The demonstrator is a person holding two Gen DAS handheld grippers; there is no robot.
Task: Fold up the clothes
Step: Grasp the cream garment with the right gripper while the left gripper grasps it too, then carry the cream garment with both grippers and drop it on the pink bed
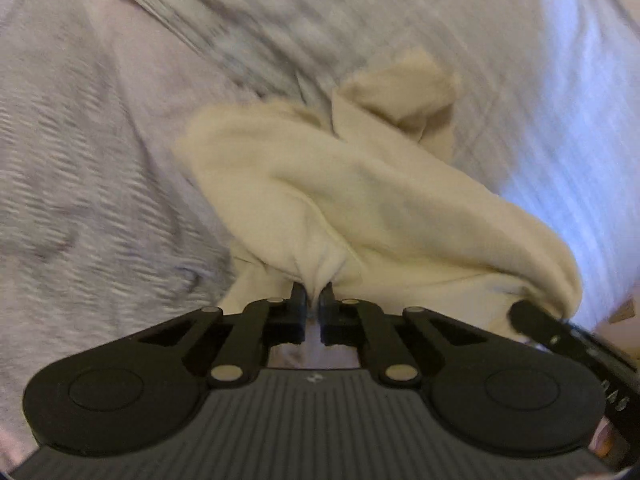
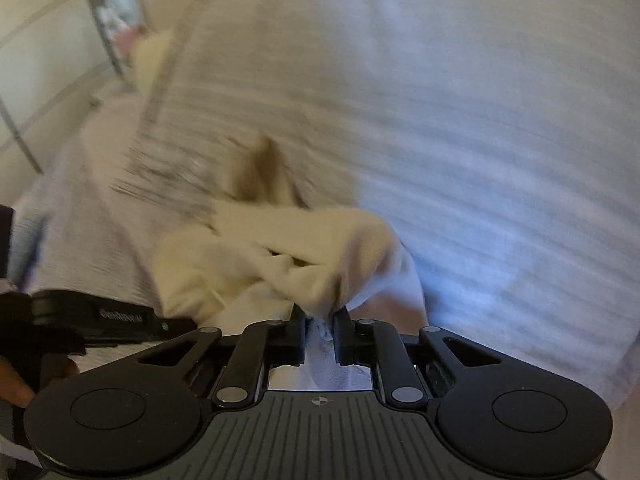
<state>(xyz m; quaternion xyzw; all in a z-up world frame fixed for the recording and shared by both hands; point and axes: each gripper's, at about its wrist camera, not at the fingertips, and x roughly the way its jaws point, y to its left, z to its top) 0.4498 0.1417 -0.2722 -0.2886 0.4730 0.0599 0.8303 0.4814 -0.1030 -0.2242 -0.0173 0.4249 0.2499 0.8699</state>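
A cream garment [image 1: 360, 184] hangs bunched above the pale striped bedcover [image 1: 80, 160]. My left gripper [image 1: 313, 292] is shut on a pinch of its fabric, which drapes forward and to the right. In the left wrist view the other gripper [image 1: 560, 332] enters at the lower right, touching the same cloth. From the right wrist, my right gripper [image 2: 320, 314] is shut on another bunch of the cream garment [image 2: 280, 256], which is twisted and blurred. The left gripper [image 2: 100, 316] shows at the left edge there, with a hand [image 2: 16, 384] under it.
The bedcover [image 2: 480, 160] fills most of both views. At the upper left of the right wrist view there is a pale wall with a grey metal frame [image 2: 102, 28]. A brown corner [image 1: 624, 310] shows at the right edge of the left wrist view.
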